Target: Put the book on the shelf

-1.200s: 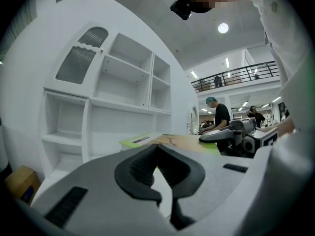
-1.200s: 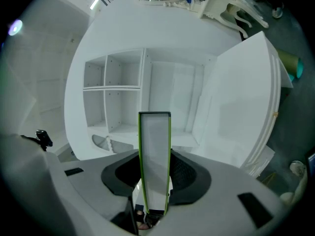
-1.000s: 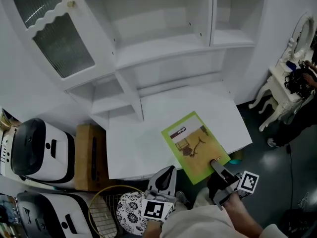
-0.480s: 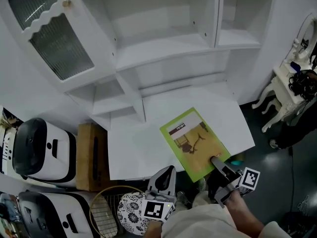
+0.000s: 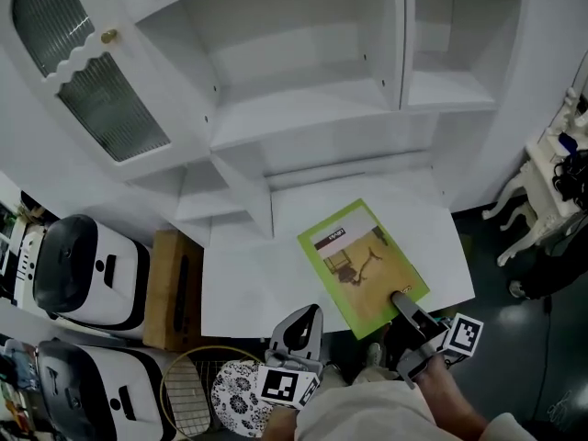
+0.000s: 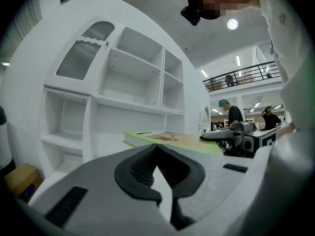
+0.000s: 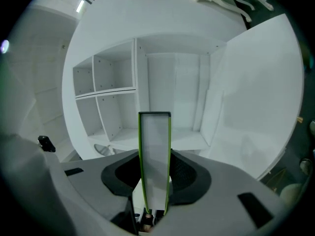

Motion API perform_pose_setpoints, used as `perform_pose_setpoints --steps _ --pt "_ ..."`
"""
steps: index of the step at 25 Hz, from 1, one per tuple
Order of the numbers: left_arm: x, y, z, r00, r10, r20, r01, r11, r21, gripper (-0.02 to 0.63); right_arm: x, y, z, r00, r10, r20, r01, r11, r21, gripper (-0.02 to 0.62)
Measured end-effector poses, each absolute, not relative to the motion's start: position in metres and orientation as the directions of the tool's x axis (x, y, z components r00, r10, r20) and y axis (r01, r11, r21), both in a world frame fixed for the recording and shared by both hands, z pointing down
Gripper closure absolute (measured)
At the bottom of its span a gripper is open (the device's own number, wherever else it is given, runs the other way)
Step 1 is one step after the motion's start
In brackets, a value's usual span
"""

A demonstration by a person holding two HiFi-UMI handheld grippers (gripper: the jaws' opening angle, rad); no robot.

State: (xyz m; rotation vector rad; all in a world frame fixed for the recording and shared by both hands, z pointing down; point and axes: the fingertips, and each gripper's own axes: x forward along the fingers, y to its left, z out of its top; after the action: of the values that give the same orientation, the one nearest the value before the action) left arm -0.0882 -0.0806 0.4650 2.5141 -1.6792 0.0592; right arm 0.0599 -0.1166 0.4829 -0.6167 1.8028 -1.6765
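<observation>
Right gripper (image 5: 402, 303) clamps green book (image 5: 358, 263) at its 5 o'clock corner; left gripper (image 5: 310, 317), 7 o'clock of it, jaws together, empty.

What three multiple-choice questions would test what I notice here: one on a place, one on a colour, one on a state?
1. The book is: A on a shelf; B over the white desktop; C on the floor.
2. Its cover's border is: A red; B blue; C green.
3. The right hand-held gripper is: A open and empty; B shut on the book; C shut on a racket.

Answers: B, the head view shows the white desktop beneath it; C, a green band frames the cover; B, the jaws press on both covers.
</observation>
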Motion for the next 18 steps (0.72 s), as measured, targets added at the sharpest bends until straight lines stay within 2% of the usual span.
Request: perform_pose_setpoints --steps 9,18 --pt "-0.077 -0.097 0.465 0.345 -0.934 0.097 -0.937 -0.337 0.088 0.603 0.062 -0.138 0.484 -0.752 -0.654 -0.087 0.047 0.079 -0.996 0.448" --pt "-0.095 -0.104 0.46 0.371 -0.924 0.088 -0.928 -0.367 0.061 0.603 0.051 -0.133 0.477 -0.718 -0.688 -0.107 0.07 0.081 -0.994 0.448"
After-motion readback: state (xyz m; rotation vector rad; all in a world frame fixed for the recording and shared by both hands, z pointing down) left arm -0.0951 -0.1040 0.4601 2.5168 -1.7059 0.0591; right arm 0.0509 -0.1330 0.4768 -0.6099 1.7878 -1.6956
